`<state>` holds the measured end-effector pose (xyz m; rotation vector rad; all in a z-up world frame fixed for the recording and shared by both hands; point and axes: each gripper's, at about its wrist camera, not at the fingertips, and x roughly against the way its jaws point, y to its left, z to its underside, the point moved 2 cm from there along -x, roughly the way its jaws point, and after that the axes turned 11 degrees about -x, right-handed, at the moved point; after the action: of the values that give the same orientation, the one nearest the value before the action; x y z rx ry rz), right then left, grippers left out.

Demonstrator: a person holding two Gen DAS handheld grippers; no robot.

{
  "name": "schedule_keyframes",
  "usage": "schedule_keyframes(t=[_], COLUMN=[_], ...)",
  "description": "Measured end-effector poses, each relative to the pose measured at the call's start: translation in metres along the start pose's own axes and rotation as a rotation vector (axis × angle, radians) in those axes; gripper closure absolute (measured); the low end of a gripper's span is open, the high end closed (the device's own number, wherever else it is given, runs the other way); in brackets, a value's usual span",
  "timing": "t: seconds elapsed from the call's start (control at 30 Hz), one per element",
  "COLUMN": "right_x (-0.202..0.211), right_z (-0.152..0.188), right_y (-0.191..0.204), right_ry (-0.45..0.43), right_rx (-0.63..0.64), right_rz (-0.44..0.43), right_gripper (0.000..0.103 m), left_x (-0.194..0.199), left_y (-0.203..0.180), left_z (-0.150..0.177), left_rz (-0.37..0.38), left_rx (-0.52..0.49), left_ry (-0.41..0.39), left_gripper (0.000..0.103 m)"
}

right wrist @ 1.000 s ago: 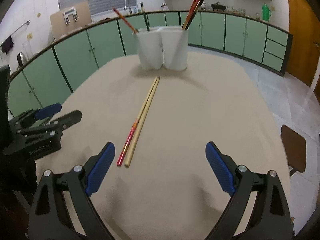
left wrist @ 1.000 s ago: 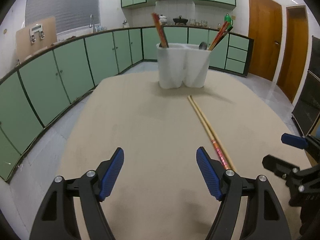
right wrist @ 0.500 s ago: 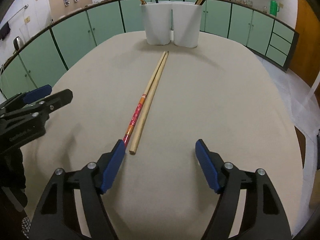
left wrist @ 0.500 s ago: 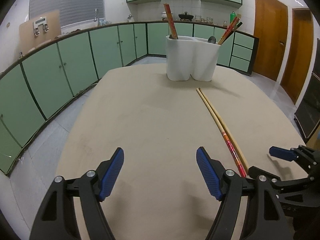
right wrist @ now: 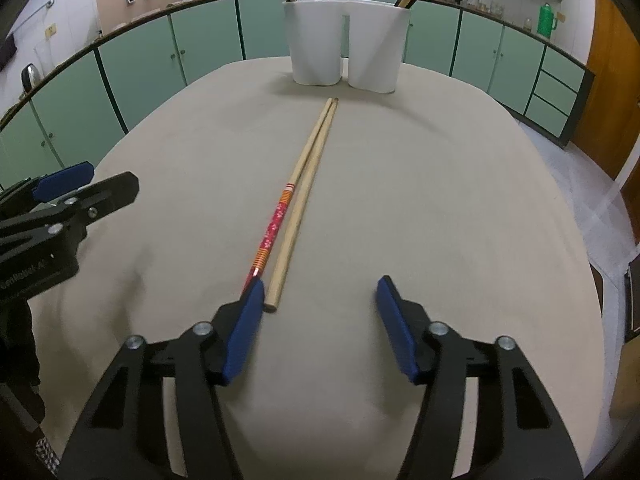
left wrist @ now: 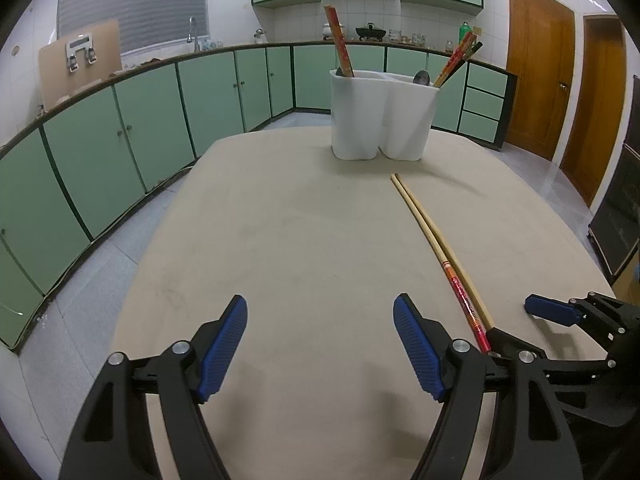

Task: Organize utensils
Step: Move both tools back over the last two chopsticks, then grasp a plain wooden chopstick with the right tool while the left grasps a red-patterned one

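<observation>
Chopsticks to be taken up at their near ends

The two chopsticks (right wrist: 298,208) lie touching on the worktop (right wrist: 440,200) before the white holder (right wrist: 344,40): light, stiff, smooth, apt to roll. Right gripper (right wrist: 320,300) jaws closing, unclamped; left gripper (left wrist: 320,344) wide, empty.

A beige, rounded surface (right wrist: 440,208) fills mid-frame. A white two-compartment plastic utensil holder (right wrist: 344,40) stands at its top centre; two long wooden chopsticks (right wrist: 308,184), one red-patterned, lie side by side below it.
</observation>
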<state>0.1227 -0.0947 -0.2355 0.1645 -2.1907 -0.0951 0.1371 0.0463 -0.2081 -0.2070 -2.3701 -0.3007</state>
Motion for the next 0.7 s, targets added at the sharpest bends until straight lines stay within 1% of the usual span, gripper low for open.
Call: schedule_keyframes(t=[0.1,0.17,0.2,0.27,0.33,0.5,0.7], right_x=[0.0,0.0,0.0,-0.001,-0.001,0.0,0.01], right_z=[0.001,0.001,0.001,0.0,0.0,-0.001,0.0], right_y=[0.005,0.007,0.009,0.011,0.012,0.006,-0.016], right_ry=[-0.01,-0.012,-0.013,-0.01,-0.008,-0.003,-0.012], right_rx=[0.015,0.021,0.025,0.029,0.032,-0.003,-0.064], right_rz=[0.001,-0.007,-0.014,-0.031,-0.042,-0.071,-0.084], right_gripper=[0.061,0.073,0.076,0.088,0.095,0.097,0.097], left_x=[0.0,-0.001,0.0,-0.001,-0.002,-0.003,-0.004], left_y=[0.001,0.001,0.001,0.0,-0.003,-0.015,-0.035], left_z=[0.001,0.001,0.001,0.0,0.0,0.0,-0.001], left_rz=[-0.003,-0.005,-0.005,-0.003,0.003,0.026,0.061], left_rx=[0.001,0.003,0.004,0.004,0.002,-0.005,-0.015], left_ry=[0.003,0.006,0.006,0.008,0.01,0.016,0.019], left_gripper=[0.029,0.029,0.029,0.029,0.029,0.029,0.029])
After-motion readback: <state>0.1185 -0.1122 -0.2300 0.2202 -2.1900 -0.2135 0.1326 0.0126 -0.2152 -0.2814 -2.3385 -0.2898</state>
